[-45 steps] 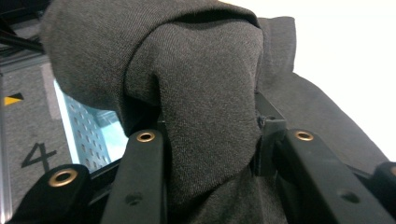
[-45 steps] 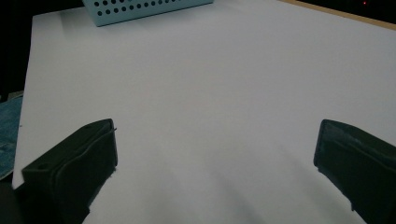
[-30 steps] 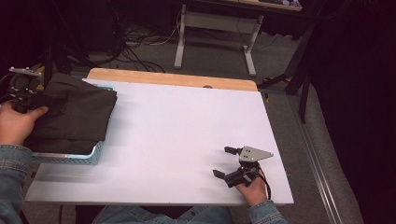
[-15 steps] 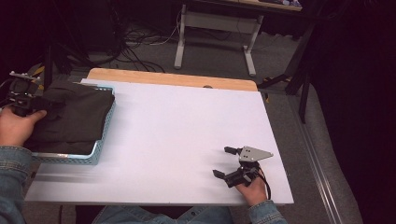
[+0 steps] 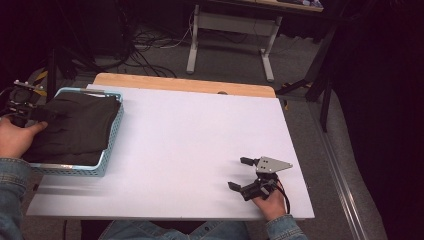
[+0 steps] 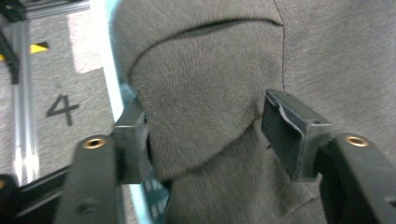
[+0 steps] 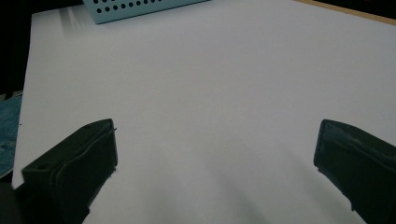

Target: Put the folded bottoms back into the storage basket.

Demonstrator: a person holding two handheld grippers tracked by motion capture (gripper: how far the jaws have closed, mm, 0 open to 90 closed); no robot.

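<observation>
Dark grey-green cloth, folded, lies in the light blue perforated basket that sits at the left edge of the white tabletop, toward its far left corner. The cloth fills the basket almost wall to wall and one fold bulges up at the basket's left side.

Your left gripper is at that left side of the basket, over the cloth's outer edge, with your left hand behind it. In the left gripper view a rounded hump of the cloth stands between the two black jaws. The jaws have just been opening: the pad on the left of that view touches the fabric or lies just beside it, while the pad on the right stands a little apart from it, so nothing is pinched now and the cloth rests on its own in the basket. Beyond the basket's pale blue wall that view shows grey floor with a painted "4".

Your right gripper rests near the front right corner of the tabletop, well apart from the basket, held by your right hand. Its jaws are spread wide, with bare white surface between them in the right gripper view, and the basket's dotted wall shows far off at the top.

A wooden strip runs along the tabletop's far edge.
</observation>
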